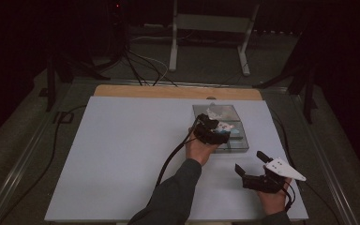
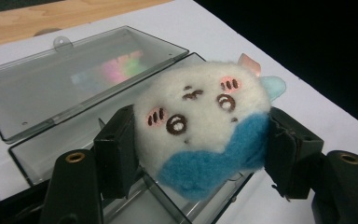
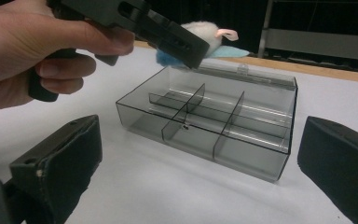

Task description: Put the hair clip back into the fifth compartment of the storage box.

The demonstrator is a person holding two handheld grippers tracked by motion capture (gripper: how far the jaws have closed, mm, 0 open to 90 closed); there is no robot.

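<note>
- The left gripper [image 1: 214, 130], right of centre in the high view, is holding a plush toy [image 2: 204, 126] between its jaws, squeezing it at both sides.
- The toy is hanging above the open box [image 3: 214, 119], not touching it as far as the right gripper view shows.
- The right gripper [image 1: 258, 171], at the lower right of the high view, is resting on the table [image 1: 122, 154] with its jaws spread wide and nothing between them.
- To do this well, I judge the left hand [image 1: 200, 149] should be centring the toy over one compartment before lowering, since the dividers are thin and the toy looks about as broad as a cell.
- The toy is soft and fuzzy, white above and blue below, with a stitched face.
- The box is smoky clear plastic, rectangular, its hinged lid lying open behind.
</note>
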